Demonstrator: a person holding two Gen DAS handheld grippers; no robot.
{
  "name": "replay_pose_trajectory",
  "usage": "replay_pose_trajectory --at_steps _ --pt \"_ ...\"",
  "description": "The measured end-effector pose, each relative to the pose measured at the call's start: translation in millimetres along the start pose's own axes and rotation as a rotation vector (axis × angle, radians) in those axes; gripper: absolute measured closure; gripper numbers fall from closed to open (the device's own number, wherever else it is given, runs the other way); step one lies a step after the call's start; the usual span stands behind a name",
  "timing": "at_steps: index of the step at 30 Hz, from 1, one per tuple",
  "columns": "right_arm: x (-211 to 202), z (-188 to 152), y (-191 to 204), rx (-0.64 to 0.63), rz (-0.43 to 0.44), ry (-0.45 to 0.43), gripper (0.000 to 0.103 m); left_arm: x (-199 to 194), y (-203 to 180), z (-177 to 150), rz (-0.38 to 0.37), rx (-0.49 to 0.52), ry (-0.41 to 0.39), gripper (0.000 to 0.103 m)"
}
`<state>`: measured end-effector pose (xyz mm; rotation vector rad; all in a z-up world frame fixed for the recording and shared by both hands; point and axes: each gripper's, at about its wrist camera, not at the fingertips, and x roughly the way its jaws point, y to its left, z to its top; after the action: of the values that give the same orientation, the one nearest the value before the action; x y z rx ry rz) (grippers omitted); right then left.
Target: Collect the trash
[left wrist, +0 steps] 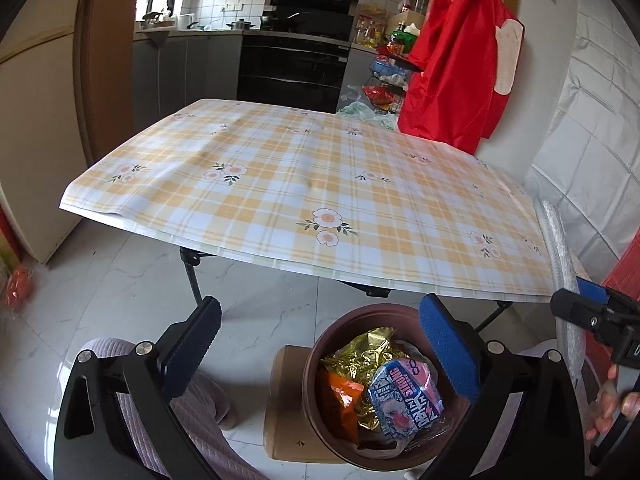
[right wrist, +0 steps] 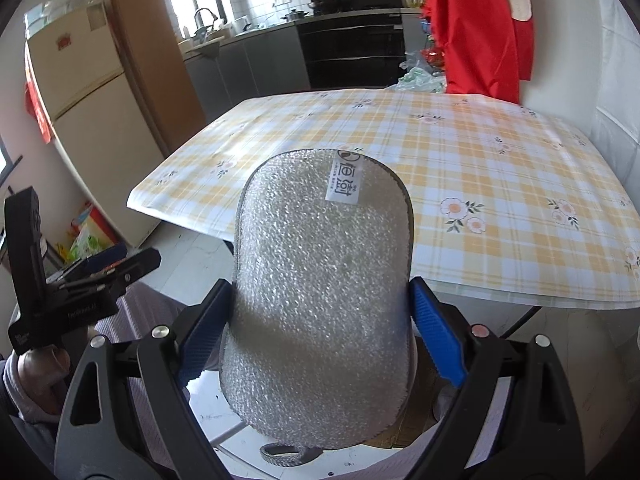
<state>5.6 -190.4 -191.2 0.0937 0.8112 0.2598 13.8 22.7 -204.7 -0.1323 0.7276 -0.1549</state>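
Observation:
A brown round bin [left wrist: 310, 364] stands on the floor below the table's front edge. It holds a gold foil wrapper [left wrist: 360, 356], an orange packet [left wrist: 340, 396] and a blue and pink packet [left wrist: 404, 392]. My left gripper [left wrist: 320, 304] hangs open just above the bin, with nothing between its fingers. My right gripper [right wrist: 320, 285] is shut on a silver textured scrubbing pad [right wrist: 320, 320], its blue pads pressing on both side edges. The pad stands upright with its white label at the top, in front of the table's near edge. Its edge [left wrist: 560, 248] shows at the right of the left wrist view.
The table [left wrist: 304, 184] wears a yellow plaid cloth with flowers. A cardboard sheet [left wrist: 284, 400] lies under the bin on white floor tiles. A person's knee in ribbed fabric [left wrist: 192, 408] is left of the bin. A red garment [left wrist: 452, 64] hangs behind the table, a fridge [right wrist: 84, 92] stands left.

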Motion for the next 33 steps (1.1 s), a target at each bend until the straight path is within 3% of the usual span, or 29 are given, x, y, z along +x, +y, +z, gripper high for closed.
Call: replay_pose_trajectory --at_steps 11,33 --pt "15 -6 3 0.007 0.02 0.033 0.014 -1 -1 -3 0.001 0.006 0.006 0.006" --pt "8 -4 -5 0.022 -0.069 0.004 0.006 -6 -7 -2 0.024 0.047 -0.014 0.006"
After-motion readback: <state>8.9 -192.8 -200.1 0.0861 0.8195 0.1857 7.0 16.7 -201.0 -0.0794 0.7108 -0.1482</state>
